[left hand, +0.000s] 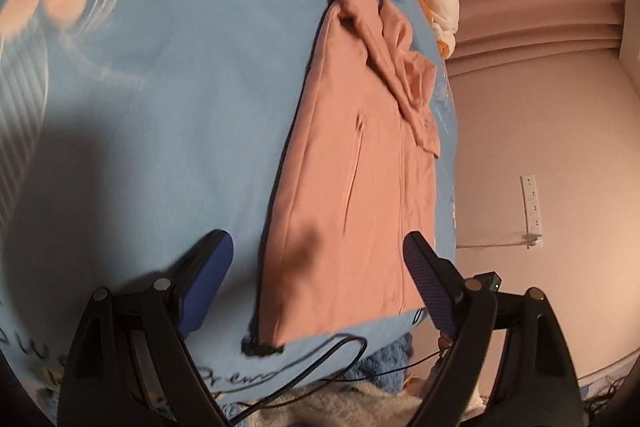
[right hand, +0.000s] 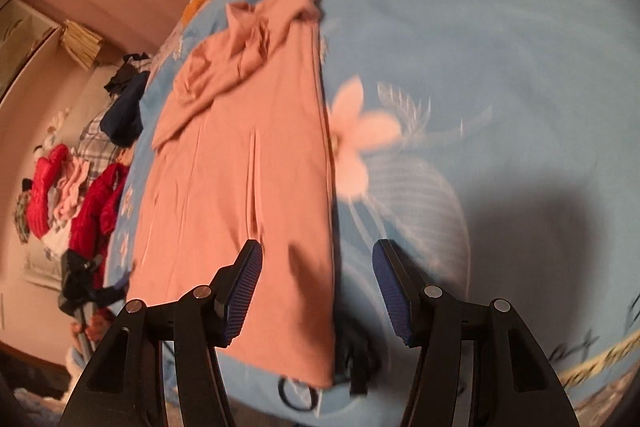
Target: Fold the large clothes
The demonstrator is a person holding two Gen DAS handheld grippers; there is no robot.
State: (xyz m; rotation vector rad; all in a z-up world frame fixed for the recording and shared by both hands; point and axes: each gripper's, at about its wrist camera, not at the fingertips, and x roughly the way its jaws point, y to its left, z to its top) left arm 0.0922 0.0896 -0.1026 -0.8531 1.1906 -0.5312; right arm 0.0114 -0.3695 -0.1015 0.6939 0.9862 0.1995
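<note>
a folded pink garment (left hand: 352,163) is laid along the bed (left hand: 180,87) edge; left tool (left hand: 318,259) and right tool (right hand: 318,267) are held released, gripping nothing.

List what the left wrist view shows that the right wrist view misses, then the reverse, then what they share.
Only the left wrist view: a white power strip on the wall and a black cable trailing over the bed's edge.

Only the right wrist view: a heap of red and dark clothes beside the bed, and a straw-coloured object near the wall.

Both: the pink garment lying folded lengthwise on the blue flowered bedsheet, and open, empty blue-padded grippers.
</note>
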